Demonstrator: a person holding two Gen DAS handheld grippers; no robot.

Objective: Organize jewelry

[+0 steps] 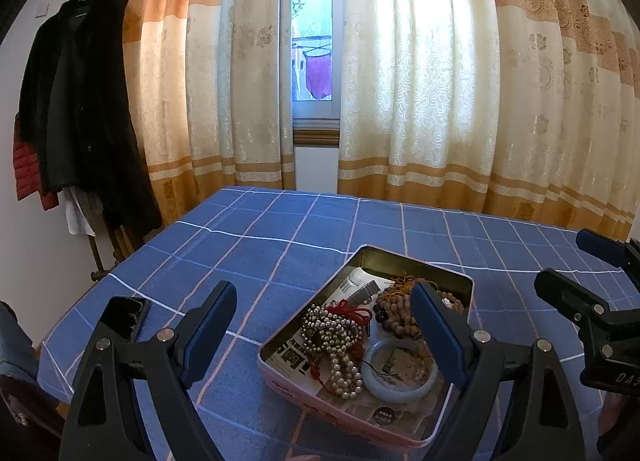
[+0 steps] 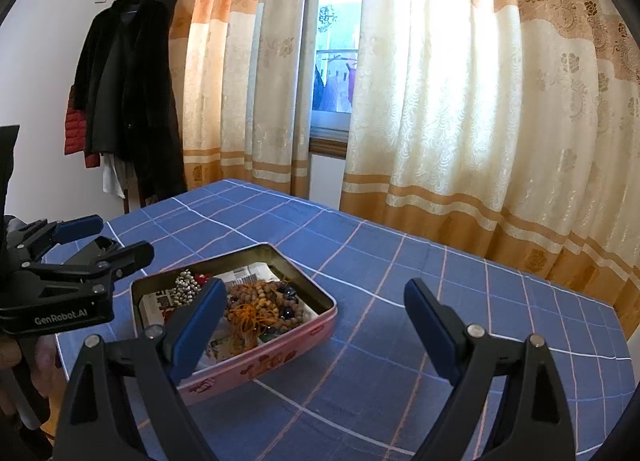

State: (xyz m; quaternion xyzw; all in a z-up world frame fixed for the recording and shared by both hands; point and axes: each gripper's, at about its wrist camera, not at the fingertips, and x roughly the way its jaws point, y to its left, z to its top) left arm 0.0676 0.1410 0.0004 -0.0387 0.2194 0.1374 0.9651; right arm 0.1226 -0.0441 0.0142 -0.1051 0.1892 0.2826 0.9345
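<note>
A pink tin box lies open on the blue checked tablecloth. It holds a silver bead string, a pearl string, a pale jade bangle, a brown wooden bead strand with orange threads, and red cord. My left gripper is open and empty, held above the box's near side. In the right wrist view the box sits left of centre with the wooden beads on top. My right gripper is open and empty, to the right of the box. The left gripper also shows there.
Printed paper lines the box bottom. Cream and orange curtains hang behind the table. Dark coats hang on a rack at the left. The table's left edge drops off near a wooden chair.
</note>
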